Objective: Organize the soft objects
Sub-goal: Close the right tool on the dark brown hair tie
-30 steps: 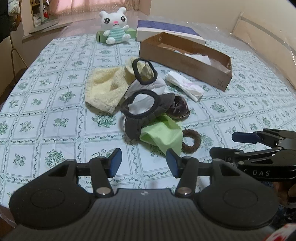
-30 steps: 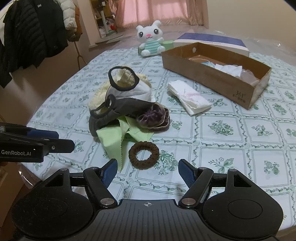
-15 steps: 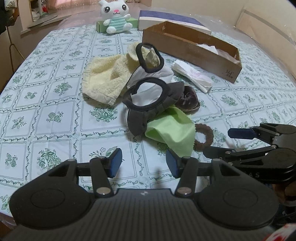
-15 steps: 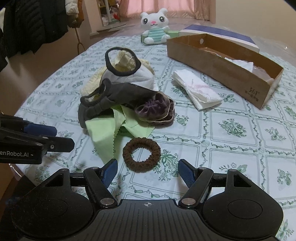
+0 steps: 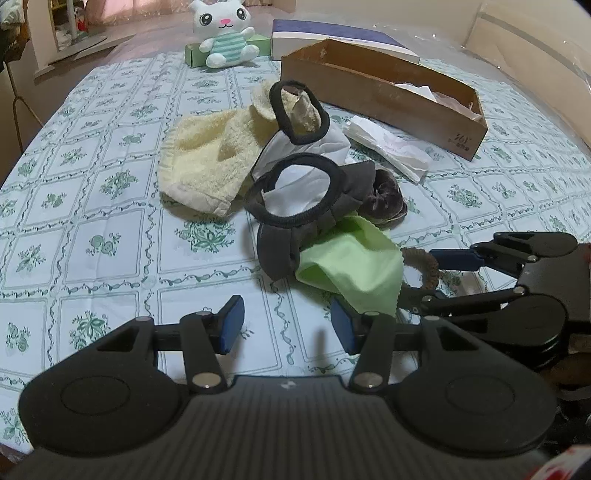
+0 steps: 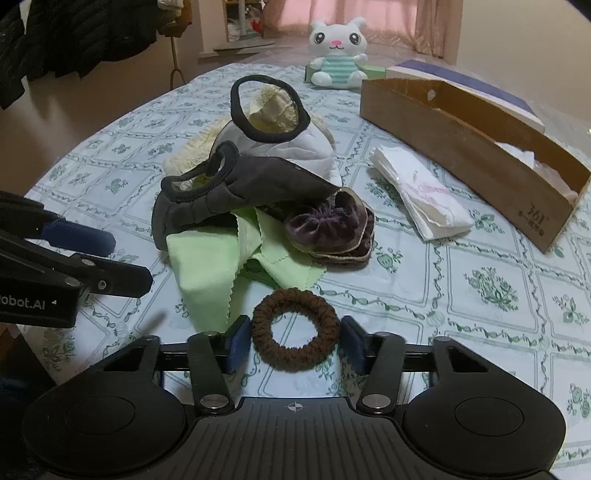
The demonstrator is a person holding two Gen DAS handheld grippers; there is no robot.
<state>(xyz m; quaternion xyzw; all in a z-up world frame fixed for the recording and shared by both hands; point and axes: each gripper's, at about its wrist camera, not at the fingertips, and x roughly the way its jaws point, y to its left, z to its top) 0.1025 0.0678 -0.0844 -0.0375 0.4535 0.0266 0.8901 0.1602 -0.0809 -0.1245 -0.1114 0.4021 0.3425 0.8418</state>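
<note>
Right claw (image 6: 295,338) closing around brown hair tie (image 6: 295,328), not squeezing yet; my left claw (image 5: 286,325) staying apart, empty.

I see both views dim and warm-toned, a little grainy. Daylight comes through pink curtains (image 6: 391,22) at the far end, the brightest patch. Shadows on the tablecloth (image 5: 110,229) are soft and faint. A plastic sheet (image 5: 524,74) catches mild glare. Fisheye bending curves the table edges, and the corners fall black. Nearby parts stay sharp.
</note>
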